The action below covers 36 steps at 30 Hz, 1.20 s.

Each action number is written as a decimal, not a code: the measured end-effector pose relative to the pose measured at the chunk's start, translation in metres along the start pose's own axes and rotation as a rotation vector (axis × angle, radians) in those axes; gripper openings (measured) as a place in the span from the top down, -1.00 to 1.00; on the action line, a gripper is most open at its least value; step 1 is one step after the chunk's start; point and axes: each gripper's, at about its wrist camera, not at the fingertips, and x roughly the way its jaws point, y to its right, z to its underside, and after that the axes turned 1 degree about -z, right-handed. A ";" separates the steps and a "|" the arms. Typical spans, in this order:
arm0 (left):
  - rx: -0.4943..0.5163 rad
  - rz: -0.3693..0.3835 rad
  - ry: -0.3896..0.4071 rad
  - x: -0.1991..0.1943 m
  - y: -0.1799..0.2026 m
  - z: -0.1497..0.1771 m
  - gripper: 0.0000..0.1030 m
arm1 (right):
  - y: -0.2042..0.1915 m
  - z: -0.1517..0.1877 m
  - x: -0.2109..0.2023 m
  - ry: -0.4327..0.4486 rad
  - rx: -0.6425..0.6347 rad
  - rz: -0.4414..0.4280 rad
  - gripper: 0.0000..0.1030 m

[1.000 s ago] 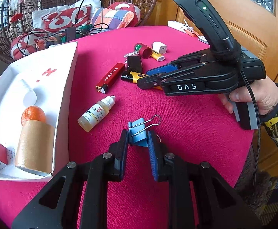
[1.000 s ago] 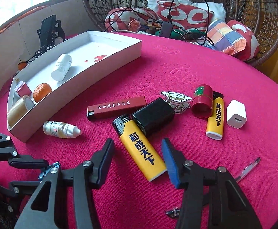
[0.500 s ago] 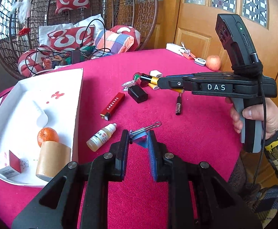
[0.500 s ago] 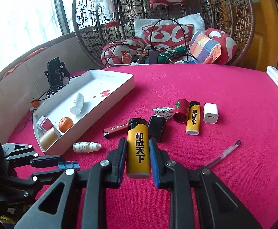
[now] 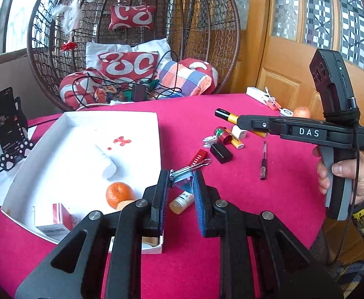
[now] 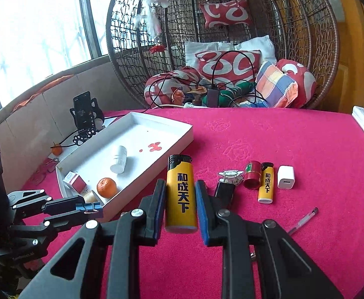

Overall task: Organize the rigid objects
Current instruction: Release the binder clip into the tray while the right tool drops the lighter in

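Observation:
My left gripper (image 5: 181,183) is shut on a blue binder clip (image 5: 184,180) and holds it in the air near the white tray's (image 5: 57,137) right rim. My right gripper (image 6: 181,186) is shut on a large yellow lighter (image 6: 181,191), held upright above the red table. That gripper (image 5: 241,122) also shows in the left wrist view with the lighter (image 5: 225,115) sticking out. The left gripper (image 6: 92,208) shows in the right wrist view beside the tray (image 6: 172,134). The tray holds a white bottle (image 6: 118,159), an orange (image 6: 106,187), a small box (image 6: 73,180) and a tape roll.
On the red cloth lie a small dropper bottle (image 5: 182,199), a red lighter (image 5: 199,155), a black box (image 6: 224,193), a red cylinder (image 6: 252,178), a small yellow lighter (image 6: 266,185), a white charger (image 6: 286,177) and a pen (image 6: 304,220). A wicker chair stands behind.
Both grippers have risen. The left carried the binder clip up and left toward the tray. The right closed on the yellow lighter and lifted it off the table.

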 end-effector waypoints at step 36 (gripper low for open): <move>-0.627 0.466 0.234 -0.039 -0.112 -0.014 -0.99 | -0.026 -0.005 0.026 0.166 0.067 -0.002 -1.00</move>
